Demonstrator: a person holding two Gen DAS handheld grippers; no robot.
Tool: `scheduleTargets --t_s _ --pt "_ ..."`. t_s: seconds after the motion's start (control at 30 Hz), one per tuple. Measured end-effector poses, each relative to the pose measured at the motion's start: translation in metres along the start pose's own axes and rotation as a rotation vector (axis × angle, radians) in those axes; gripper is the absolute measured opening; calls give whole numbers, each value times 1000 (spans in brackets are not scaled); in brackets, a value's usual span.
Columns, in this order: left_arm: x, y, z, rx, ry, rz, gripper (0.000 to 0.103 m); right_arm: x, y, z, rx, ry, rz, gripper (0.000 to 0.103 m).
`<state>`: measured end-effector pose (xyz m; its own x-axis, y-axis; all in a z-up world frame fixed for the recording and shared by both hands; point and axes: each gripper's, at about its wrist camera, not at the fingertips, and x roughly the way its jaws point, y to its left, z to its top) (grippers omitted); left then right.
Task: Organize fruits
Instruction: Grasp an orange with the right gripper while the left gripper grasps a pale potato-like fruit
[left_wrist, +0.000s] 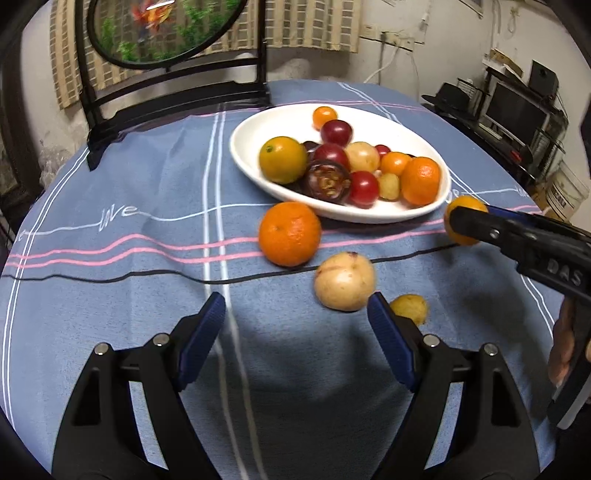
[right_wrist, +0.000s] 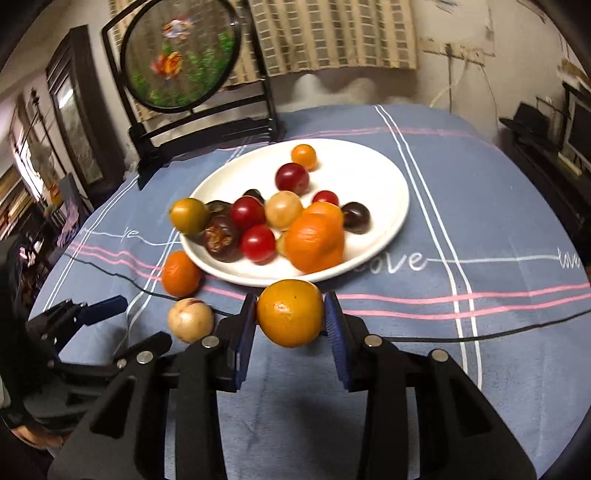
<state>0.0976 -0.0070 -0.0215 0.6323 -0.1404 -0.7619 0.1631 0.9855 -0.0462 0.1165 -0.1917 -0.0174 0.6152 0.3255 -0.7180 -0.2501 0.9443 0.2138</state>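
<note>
A white plate (left_wrist: 251, 129) holds several fruits: oranges, red and dark plums, pale ones. On the blue cloth in front of it lie a mandarin (left_wrist: 289, 233), a pale round fruit (left_wrist: 345, 281) and a small yellow fruit (left_wrist: 410, 308). My left gripper (left_wrist: 297, 310) stands open low over the cloth, with nothing between its fingers and the pale fruit just beyond its right fingertip. My right gripper (right_wrist: 290, 314) is shut on an orange fruit (right_wrist: 290, 317), held a little above the cloth near the plate's (right_wrist: 369, 177) front rim. From the left wrist view that orange fruit (left_wrist: 465, 206) hangs at the plate's right end.
A round painted screen on a black stand (left_wrist: 166, 29) rises at the table's back left, behind the plate. Shelves with a monitor (left_wrist: 517, 110) lie past the table's right edge. A hand (left_wrist: 561, 350) grips the right gripper's handle. The mandarin (right_wrist: 181, 274) and pale fruit (right_wrist: 190, 319) lie left of the held fruit.
</note>
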Motion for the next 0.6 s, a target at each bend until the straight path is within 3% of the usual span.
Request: scheduleTargets --t_s 0.13,0.23,0.37,0.6 --pt "6 -1 4 -51 35 -35 78 6 -8 -1 26 30 0 37" --pt "12 -11 9 -40 55 -18 77 1 -9 1 40 15 20 37" --pt "31 -21 16 -52 126 7 58 -7 -12 2 59 -6 35 37" --pt "45 -33 25 -48 134 41 42 -6 -11 1 61 0 51 37"
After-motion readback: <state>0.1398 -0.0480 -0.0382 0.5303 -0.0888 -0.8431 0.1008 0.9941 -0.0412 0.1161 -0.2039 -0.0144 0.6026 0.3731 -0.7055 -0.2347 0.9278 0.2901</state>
